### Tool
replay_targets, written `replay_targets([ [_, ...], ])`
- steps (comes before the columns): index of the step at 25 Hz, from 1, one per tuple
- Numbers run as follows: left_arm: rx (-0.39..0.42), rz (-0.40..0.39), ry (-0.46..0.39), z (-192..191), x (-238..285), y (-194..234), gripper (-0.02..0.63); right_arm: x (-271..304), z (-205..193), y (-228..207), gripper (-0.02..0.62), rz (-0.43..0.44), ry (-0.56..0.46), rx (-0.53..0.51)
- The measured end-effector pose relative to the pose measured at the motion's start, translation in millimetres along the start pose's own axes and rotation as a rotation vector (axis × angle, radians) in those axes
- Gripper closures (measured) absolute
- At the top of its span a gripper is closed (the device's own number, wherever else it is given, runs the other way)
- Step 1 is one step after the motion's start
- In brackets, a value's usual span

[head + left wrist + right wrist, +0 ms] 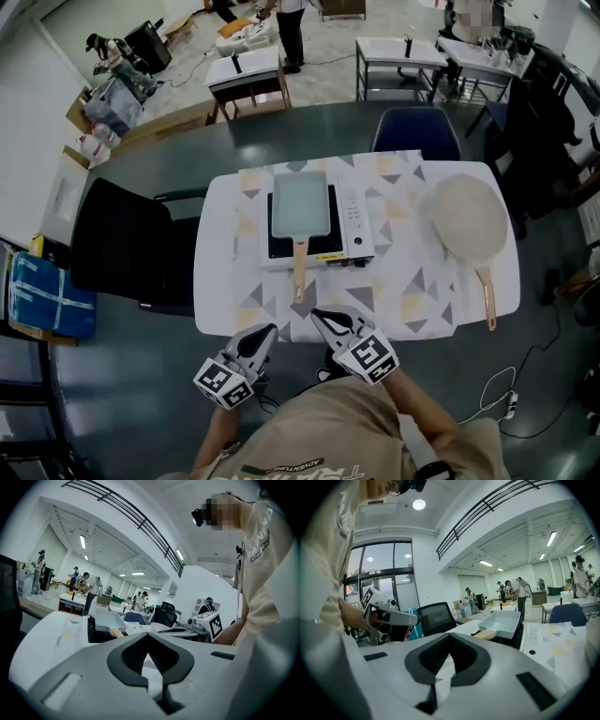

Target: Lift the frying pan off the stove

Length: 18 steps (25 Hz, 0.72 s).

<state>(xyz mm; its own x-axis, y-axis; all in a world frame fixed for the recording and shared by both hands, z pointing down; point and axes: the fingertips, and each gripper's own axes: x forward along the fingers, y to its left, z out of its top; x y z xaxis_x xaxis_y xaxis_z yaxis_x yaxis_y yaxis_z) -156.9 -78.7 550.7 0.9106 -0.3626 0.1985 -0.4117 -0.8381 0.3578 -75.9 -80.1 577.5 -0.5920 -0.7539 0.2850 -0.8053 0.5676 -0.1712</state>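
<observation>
Frying pan (300,208), rectangular and pale, sits on the stove (354,230) at the middle of the table (225,281), with its wooden handle (299,267) pointing toward the bottom of the frame. Just below the table's near edge hover the left gripper (269,330) and the right gripper (319,315), both clenched on nothing, tips angled toward each other. A round pan (467,220) lies at the table's right end

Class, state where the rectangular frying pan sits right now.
In the head view, the rectangular frying pan sits on the stove, mid-picture, left of the round pan.
</observation>
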Motion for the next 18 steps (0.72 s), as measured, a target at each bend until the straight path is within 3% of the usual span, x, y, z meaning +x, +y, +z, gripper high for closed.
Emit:
replay_targets([
  [5, 0.029, -0.016, 0.091, 2.3, 27.1, 25.7, 0.615, 18.6, 14.3, -22.9, 0.595, 0.009, -0.005, -0.152],
  [9, 0.029, -0.021, 0.143, -1.9, 50.6, 40.7, 0.615, 24.0, 9.0, -42.5, 0.595, 0.012, -0.013, -0.098],
  [18, 0.052, -0.044, 0.168, 7.5, 81.9, 58.0, 0.615, 37.9, 16.6, -64.5, 0.595, 0.005, -0.006, -0.059],
])
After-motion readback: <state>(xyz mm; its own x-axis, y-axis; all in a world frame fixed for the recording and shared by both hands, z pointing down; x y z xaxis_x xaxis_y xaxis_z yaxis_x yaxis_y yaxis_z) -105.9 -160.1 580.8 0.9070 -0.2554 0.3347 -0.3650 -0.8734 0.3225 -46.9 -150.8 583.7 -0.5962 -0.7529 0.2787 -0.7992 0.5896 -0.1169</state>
